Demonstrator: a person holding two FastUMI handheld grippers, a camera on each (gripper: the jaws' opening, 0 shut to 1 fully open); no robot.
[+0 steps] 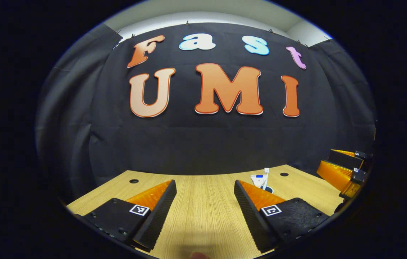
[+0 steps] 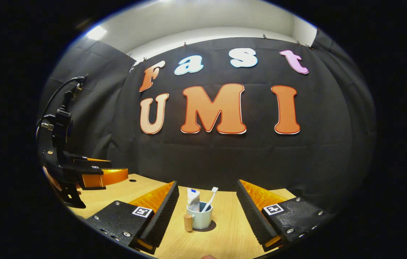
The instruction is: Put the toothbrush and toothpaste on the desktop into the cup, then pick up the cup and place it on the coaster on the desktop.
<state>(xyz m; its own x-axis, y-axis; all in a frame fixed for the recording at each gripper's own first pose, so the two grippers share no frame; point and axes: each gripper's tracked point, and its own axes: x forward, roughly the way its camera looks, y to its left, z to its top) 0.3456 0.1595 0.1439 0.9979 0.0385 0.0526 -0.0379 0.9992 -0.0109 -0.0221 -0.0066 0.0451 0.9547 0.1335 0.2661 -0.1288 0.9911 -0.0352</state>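
Observation:
A pale blue cup (image 2: 201, 219) stands upright on the wooden desktop (image 2: 225, 233). A white toothpaste tube (image 2: 193, 199) and a white toothbrush (image 2: 210, 198) stick up out of it. A short wooden handle (image 2: 188, 223) shows on its left side. A dark patch lies under its base; I cannot tell coaster from shadow. My right gripper (image 2: 207, 184) is open, and the cup sits just ahead between its fingers, untouched. My left gripper (image 1: 205, 183) is open over bare wood. In the left gripper view the toothpaste tube (image 1: 260, 180) peeks out behind a finger.
The left gripper (image 2: 97, 174), with its camera mast and cable, hovers at the desk's left side, held by a hand (image 2: 50, 180). The right gripper (image 1: 347, 171) shows at the far right. Round holes (image 1: 134, 181) (image 1: 284, 174) mark the desk's rear edge, by the black cloth wall.

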